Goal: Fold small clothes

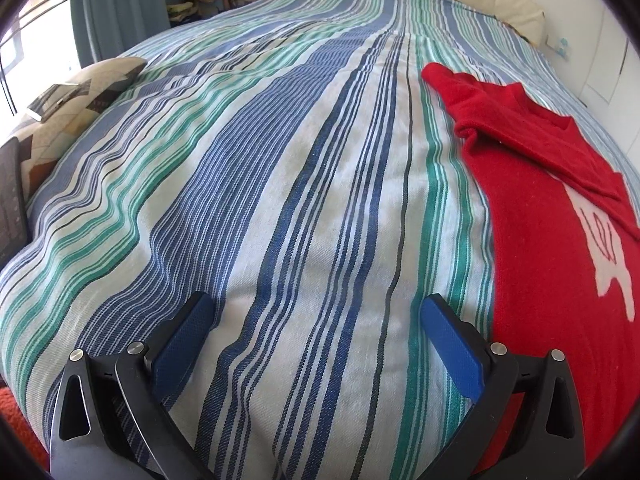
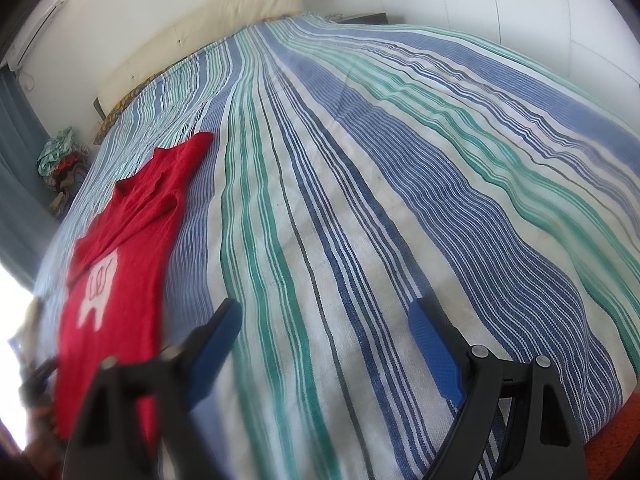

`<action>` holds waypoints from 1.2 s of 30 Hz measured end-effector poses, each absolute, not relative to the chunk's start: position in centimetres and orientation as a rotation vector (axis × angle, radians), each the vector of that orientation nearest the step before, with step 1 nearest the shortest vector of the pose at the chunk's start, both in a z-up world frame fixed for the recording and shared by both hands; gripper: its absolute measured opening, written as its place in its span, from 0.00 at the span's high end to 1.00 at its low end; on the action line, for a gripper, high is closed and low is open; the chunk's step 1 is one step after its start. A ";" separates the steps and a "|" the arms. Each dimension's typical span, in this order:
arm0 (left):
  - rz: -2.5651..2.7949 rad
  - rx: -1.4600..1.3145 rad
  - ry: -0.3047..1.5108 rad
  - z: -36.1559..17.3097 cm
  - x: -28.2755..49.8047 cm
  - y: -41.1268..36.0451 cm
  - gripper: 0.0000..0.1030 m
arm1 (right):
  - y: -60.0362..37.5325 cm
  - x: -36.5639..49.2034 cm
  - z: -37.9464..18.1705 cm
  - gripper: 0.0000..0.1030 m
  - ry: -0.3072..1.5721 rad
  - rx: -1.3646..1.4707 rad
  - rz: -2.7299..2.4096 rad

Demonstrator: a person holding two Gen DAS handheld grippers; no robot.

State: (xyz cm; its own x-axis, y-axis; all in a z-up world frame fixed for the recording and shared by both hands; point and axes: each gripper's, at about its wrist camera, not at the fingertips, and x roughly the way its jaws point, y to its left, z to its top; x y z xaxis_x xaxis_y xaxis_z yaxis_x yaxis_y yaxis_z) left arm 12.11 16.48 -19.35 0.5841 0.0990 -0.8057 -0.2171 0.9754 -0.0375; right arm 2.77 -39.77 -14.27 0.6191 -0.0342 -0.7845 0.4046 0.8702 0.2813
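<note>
We hold both grippers spread and empty over a striped bedspread [image 1: 304, 184], the red sweater [image 1: 552, 240] lying flat between them: to the right of our left gripper [image 1: 316, 320] and to the left of our right gripper [image 2: 324, 324]. Its long axis runs away from us, hem near, collar far, one sleeve folded across the chest. Our left gripper looks the closer, its right finger [image 1: 452, 348] just beside the sweater's edge
</note>
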 end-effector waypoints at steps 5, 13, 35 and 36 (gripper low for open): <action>0.186 -0.136 0.929 -19.4 12.1 16.4 0.00 | -39.8 2.8 -14.3 0.18 0.874 0.463 -0.263; 0.187 -0.128 0.926 -19.4 12.1 16.4 0.00 | -39.6 2.9 -14.6 0.18 0.882 0.458 -0.263; -0.092 -0.380 1.009 -15.0 10.1 18.3 0.02 | -38.6 2.5 -11.9 0.17 0.841 0.441 -0.215; -0.159 -0.405 1.012 -14.3 9.3 18.1 0.02 | -37.9 2.1 -10.8 0.17 0.828 0.435 -0.173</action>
